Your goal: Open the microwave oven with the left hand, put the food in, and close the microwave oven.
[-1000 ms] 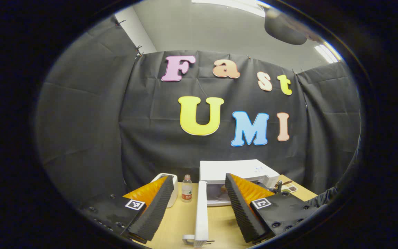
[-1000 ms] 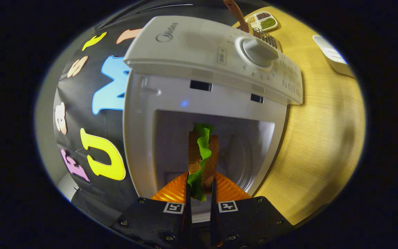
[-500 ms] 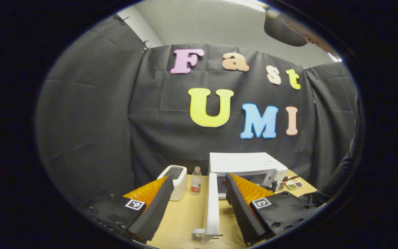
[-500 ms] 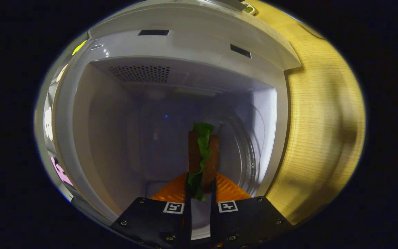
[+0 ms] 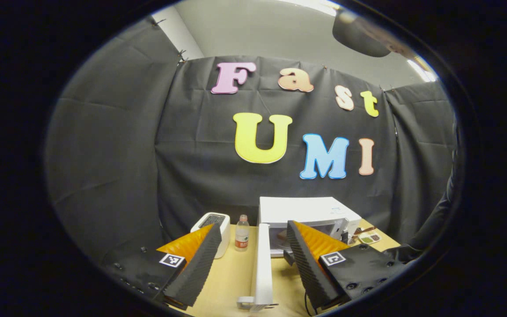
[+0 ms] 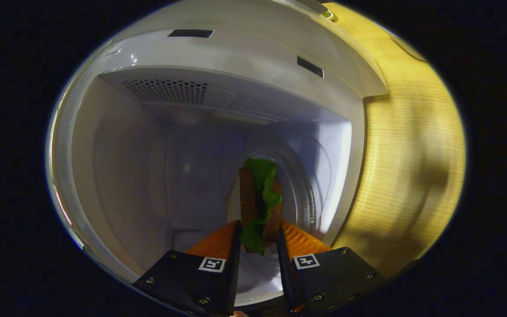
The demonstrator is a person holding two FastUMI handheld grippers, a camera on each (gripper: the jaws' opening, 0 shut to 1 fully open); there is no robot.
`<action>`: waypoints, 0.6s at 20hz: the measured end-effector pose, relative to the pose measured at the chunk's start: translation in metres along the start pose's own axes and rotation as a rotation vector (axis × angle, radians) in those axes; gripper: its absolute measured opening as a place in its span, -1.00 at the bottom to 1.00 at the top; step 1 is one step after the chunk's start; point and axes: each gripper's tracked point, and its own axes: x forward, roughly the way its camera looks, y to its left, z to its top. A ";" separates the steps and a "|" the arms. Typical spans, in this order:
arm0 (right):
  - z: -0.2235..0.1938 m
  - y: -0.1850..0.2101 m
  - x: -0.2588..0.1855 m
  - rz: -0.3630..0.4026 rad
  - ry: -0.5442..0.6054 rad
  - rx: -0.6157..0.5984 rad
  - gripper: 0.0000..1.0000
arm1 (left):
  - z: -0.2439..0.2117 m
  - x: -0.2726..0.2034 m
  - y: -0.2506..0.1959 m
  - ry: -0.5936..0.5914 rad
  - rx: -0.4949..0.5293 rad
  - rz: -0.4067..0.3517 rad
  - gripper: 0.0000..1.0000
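The white microwave (image 5: pixel 308 211) stands on the wooden table with its door (image 5: pixel 262 264) swung open, seen edge-on between the fingers of my left gripper (image 5: pixel 251 264), which is open and holds nothing. In the right gripper view I look into the microwave's cavity (image 6: pixel 148 154). A sandwich (image 6: pixel 260 193) of two brown slices with green lettuce sits on edge over the glass turntable (image 6: pixel 310 193). My right gripper (image 6: pixel 257 237) is inside the cavity, its fingers slightly parted on either side of the sandwich's near end.
A white toaster (image 5: pixel 211 224) and a small bottle (image 5: pixel 241 233) stand left of the microwave. A small tray of food (image 5: pixel 370 238) lies to its right, near a dark sleeve (image 5: pixel 429 229). The wooden table (image 6: pixel 412 154) runs along the microwave's front.
My right gripper carried the sandwich from outside the opening into the cavity, then its fingers parted a little and the sandwich spread wider. The left gripper only shifted slightly, staying open by the door.
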 end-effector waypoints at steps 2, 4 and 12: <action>-0.001 0.001 -0.005 -0.005 0.014 -0.043 0.07 | 0.001 0.003 -0.004 -0.006 -0.003 -0.015 0.92; -0.002 0.008 -0.016 -0.009 0.031 -0.081 0.35 | -0.001 0.006 -0.009 -0.007 -0.007 -0.029 0.96; 0.004 0.004 -0.087 0.029 0.073 -0.364 0.65 | 0.000 0.021 -0.038 -0.041 -0.015 -0.101 0.96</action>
